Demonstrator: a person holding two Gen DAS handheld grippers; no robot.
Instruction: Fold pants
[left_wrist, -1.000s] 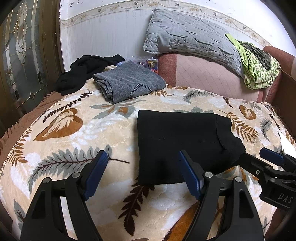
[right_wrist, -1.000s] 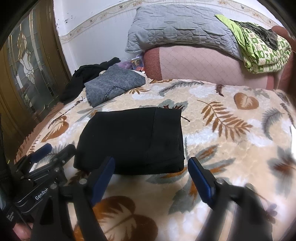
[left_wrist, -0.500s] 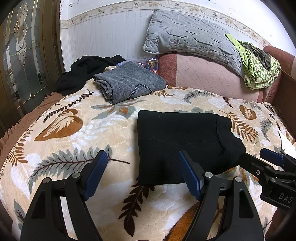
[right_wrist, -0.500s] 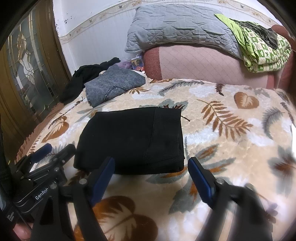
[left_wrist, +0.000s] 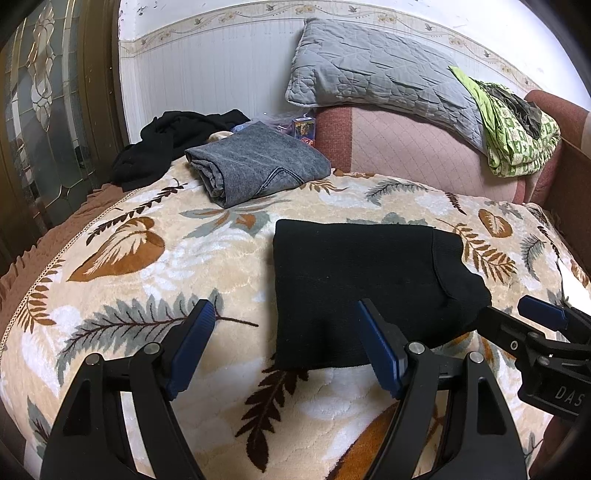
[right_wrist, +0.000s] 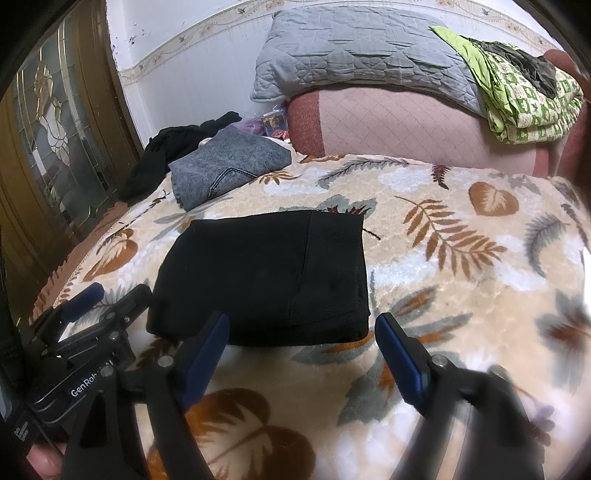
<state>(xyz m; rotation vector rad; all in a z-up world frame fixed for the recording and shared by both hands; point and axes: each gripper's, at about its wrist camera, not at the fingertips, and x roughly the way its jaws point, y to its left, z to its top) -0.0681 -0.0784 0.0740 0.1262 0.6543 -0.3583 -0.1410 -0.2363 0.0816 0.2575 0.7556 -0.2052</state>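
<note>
The black pants (left_wrist: 354, 284) lie folded into a flat rectangle on the leaf-patterned blanket (left_wrist: 147, 266); they also show in the right wrist view (right_wrist: 266, 280). My left gripper (left_wrist: 284, 332) is open and empty, hovering near the pants' front left corner. My right gripper (right_wrist: 303, 343) is open and empty, just in front of the pants' near edge. Each gripper appears at the edge of the other's view: the right gripper (left_wrist: 524, 317) and the left gripper (right_wrist: 110, 295).
Folded grey jeans (left_wrist: 255, 166) and a heap of black clothes (left_wrist: 173, 136) lie at the back left. A grey pillow (left_wrist: 376, 70) and green patterned cloth (left_wrist: 517, 125) rest on the pink headboard cushion (left_wrist: 406, 155). A glass door (left_wrist: 40, 110) stands left.
</note>
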